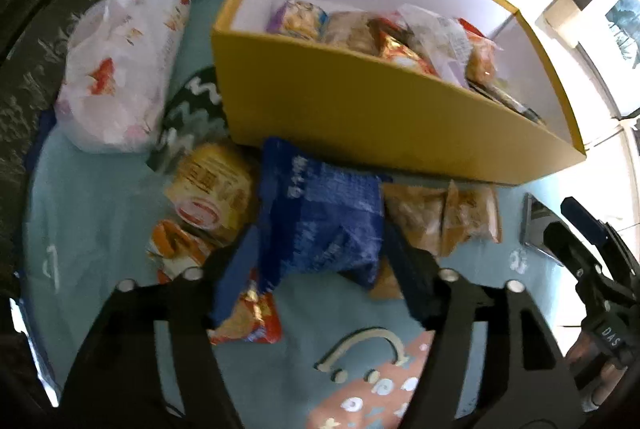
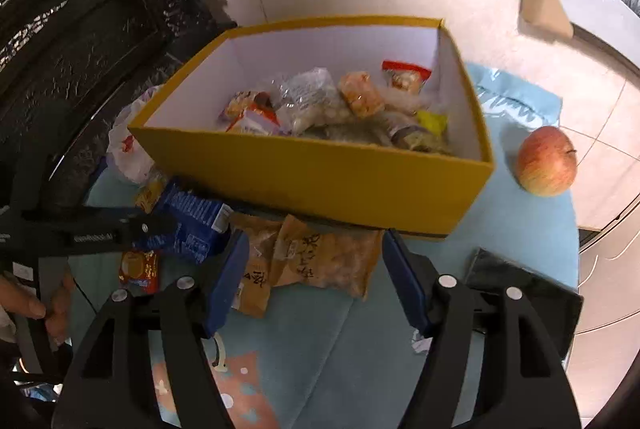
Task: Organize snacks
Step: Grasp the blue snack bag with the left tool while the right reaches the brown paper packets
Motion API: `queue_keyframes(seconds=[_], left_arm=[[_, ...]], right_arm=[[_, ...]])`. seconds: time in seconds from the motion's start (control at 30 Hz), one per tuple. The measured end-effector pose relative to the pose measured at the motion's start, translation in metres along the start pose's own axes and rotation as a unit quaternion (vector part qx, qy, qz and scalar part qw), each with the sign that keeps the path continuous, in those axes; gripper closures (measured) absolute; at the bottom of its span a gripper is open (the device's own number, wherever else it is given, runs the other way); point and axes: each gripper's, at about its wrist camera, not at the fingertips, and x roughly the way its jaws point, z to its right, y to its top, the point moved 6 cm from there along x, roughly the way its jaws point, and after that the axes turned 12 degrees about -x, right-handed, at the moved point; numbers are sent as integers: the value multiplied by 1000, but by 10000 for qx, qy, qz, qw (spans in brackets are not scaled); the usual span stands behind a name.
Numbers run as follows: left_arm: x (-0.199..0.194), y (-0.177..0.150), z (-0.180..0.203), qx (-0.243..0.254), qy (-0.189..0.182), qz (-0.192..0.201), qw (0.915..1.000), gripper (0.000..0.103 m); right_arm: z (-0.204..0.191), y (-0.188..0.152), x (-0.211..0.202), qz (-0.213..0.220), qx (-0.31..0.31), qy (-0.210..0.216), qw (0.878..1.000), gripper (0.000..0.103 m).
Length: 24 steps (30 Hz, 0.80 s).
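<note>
A yellow cardboard box (image 1: pixel 360 117) (image 2: pixel 320 181) stands on a light-blue cloth and holds several wrapped snacks (image 2: pixel 320 101). In front of it lie a blue packet (image 1: pixel 328 213) (image 2: pixel 192 221), tan packets (image 1: pixel 440 221) (image 2: pixel 320 257), a yellow packet (image 1: pixel 212 189) and a small red packet (image 1: pixel 248 321) (image 2: pixel 138 269). My left gripper (image 1: pixel 320 261) is open, its fingers either side of the blue packet's near end. My right gripper (image 2: pixel 316 265) is open just above the tan packets, which show between its fingers. The right wrist view shows one left finger (image 2: pixel 120 229) over the blue packet.
A white plastic bag (image 1: pixel 116 69) (image 2: pixel 128 149) lies left of the box, and an apple (image 2: pixel 546 161) lies right of it. A black flat device (image 2: pixel 528 293) sits near the cloth's right edge. Dark carved furniture (image 2: pixel 80 29) borders the left. A hand (image 2: pixel 32 305) holds the left gripper.
</note>
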Motion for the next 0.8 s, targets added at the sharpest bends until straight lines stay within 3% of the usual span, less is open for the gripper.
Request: queue_keyframes(seconds=[0.23, 0.43, 0.57, 0.73, 0.8], left_arm=[[30, -1, 6, 80, 104, -288, 9995, 33], [50, 1, 17, 174, 255, -347, 9989, 25], [69, -3, 20, 354, 419, -428, 9976, 25], [72, -7, 24, 650, 567, -291, 9958, 32], [66, -8, 21, 616, 492, -319, 9964, 40]], right_arm=[[-2, -14, 43, -571, 24, -44, 9984, 33], [-3, -22, 84, -1012, 174, -12, 9947, 33], [-12, -19, 95, -999, -120, -219, 9947, 28], [-19, -19, 92, -1030, -465, -303, 9931, 40], [-20, -17, 85, -973, -367, -181, 9944, 56]])
